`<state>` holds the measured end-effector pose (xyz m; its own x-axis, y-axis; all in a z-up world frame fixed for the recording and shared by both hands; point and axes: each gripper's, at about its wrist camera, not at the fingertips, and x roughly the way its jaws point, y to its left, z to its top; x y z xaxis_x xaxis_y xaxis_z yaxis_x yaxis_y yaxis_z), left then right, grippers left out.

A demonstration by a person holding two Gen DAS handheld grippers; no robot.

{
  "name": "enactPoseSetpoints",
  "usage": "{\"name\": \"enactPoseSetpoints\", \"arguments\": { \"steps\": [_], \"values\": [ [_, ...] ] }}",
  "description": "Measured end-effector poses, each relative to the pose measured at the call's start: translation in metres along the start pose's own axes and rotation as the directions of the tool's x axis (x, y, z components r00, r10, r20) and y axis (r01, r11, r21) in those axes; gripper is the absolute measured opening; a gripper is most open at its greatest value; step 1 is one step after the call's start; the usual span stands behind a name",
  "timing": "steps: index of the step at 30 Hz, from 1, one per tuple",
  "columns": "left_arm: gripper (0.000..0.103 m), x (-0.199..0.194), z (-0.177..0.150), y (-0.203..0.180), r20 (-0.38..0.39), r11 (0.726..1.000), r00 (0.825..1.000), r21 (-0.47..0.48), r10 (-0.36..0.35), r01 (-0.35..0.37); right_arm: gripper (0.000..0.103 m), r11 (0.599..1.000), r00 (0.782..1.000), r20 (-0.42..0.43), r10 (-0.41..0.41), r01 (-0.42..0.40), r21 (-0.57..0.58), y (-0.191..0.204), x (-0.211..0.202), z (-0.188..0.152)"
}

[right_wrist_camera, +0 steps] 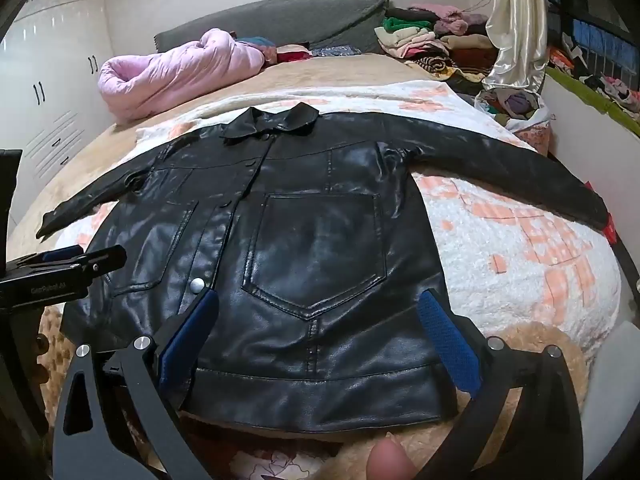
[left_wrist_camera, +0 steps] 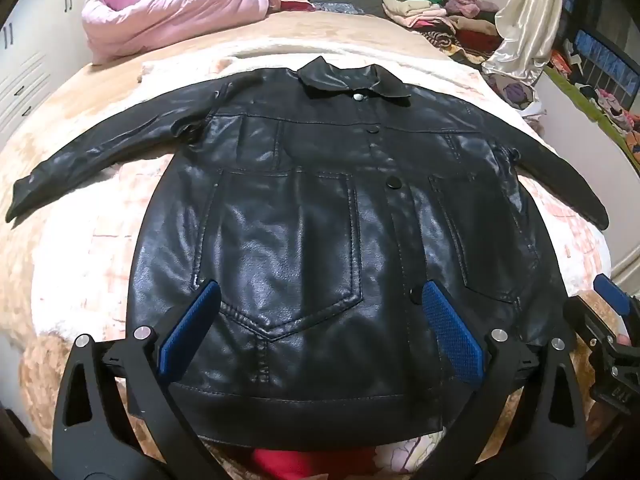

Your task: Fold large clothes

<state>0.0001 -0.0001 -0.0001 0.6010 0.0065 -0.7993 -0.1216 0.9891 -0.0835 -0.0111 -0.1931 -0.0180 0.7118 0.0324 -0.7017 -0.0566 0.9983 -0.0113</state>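
A black leather jacket (left_wrist_camera: 312,216) lies flat and front-up on the bed, collar at the far end, both sleeves spread out sideways. It also shows in the right wrist view (right_wrist_camera: 304,240). My left gripper (left_wrist_camera: 320,292) is open and empty, hovering over the jacket's lower left half near the hem. My right gripper (right_wrist_camera: 320,300) is open and empty over the lower right half, around the pointed chest pocket (right_wrist_camera: 316,256). The right gripper also shows at the right edge of the left wrist view (left_wrist_camera: 612,332); the left one shows at the left edge of the right wrist view (right_wrist_camera: 60,268).
The jacket lies on a white and pink fluffy blanket (left_wrist_camera: 80,272) over a beige bed cover. A pink quilt (left_wrist_camera: 168,12) is bundled at the far left. Piles of folded clothes (left_wrist_camera: 432,12) sit at the far right. White wardrobes (right_wrist_camera: 52,80) stand on the left.
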Motion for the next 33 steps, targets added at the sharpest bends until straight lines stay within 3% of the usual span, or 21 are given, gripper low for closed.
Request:
{"name": "enactPoseSetpoints", "arguments": {
  "steps": [33],
  "values": [
    [0.094, -0.0024, 0.0031, -0.0036, 0.012, 1.0, 1.0, -0.001, -0.017, 0.017, 0.099, 0.999, 1.0, 0.008, 0.026, -0.026, -0.025, 0.0093, -0.0056, 0.0013]
  ]
}}
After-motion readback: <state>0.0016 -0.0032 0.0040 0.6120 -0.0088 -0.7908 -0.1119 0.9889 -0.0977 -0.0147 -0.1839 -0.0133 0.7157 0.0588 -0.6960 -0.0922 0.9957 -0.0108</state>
